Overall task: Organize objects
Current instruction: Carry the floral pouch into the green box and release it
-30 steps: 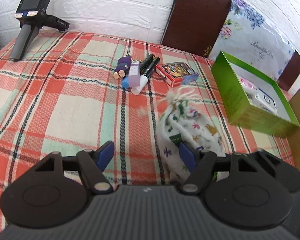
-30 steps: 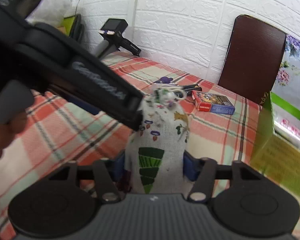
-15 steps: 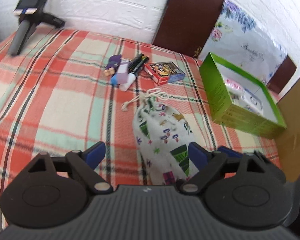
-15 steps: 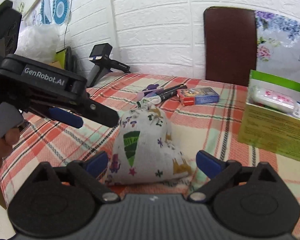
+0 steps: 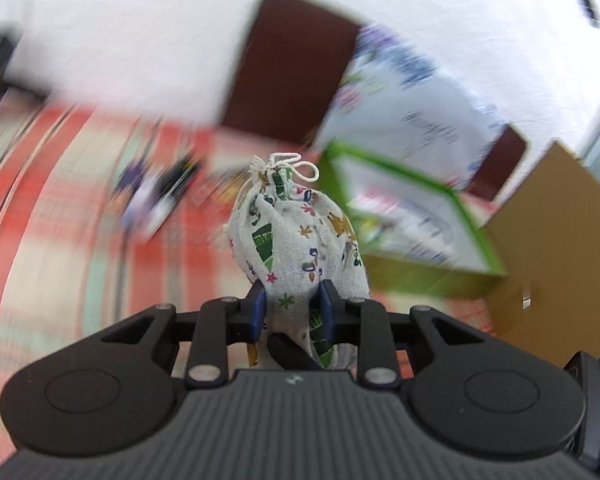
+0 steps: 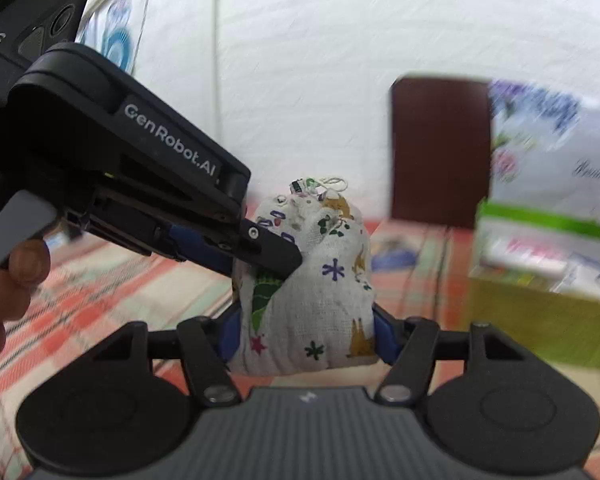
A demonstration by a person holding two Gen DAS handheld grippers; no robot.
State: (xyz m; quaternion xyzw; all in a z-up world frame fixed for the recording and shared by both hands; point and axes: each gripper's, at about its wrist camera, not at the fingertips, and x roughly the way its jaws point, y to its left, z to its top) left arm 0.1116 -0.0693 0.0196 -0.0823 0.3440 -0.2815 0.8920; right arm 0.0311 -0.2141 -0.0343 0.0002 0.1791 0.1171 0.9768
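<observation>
The drawstring pouch [image 5: 300,244] [image 6: 320,280] is a white cloth bag printed with small coloured figures, tied shut at the top with a white cord. It stands upright, neck up, between the fingers of both grippers. In the left wrist view, the left gripper [image 5: 291,307] has its two blue pads [image 5: 257,307] drawn close together and pressed into the lower part of the pouch, pinching the cloth into a narrow waist; most of the pouch rises above and beyond the pads. In the right wrist view, the right gripper [image 6: 306,334] has its blue pads [image 6: 230,334] against the left and right flanks of the pouch near its base, set wider apart than the left pair, with the cloth filling the gap between them. The same view shows the left gripper entering from the left, its fingertip pressed into the pouch's upper left side, and the person's left hand [image 6: 4,280] on its handle. The plaid tablecloth [image 5: 60,220] [image 6: 112,272] lies below and behind the pouch; contact between the pouch's base and the cloth cannot be determined. A green box [image 5: 416,276] [image 6: 540,320] stands to the right of the pouch, apart from it. A dark brown chair back [image 5: 296,64] [image 6: 440,148] stands behind the table against the white wall. The background is blurred.
</observation>
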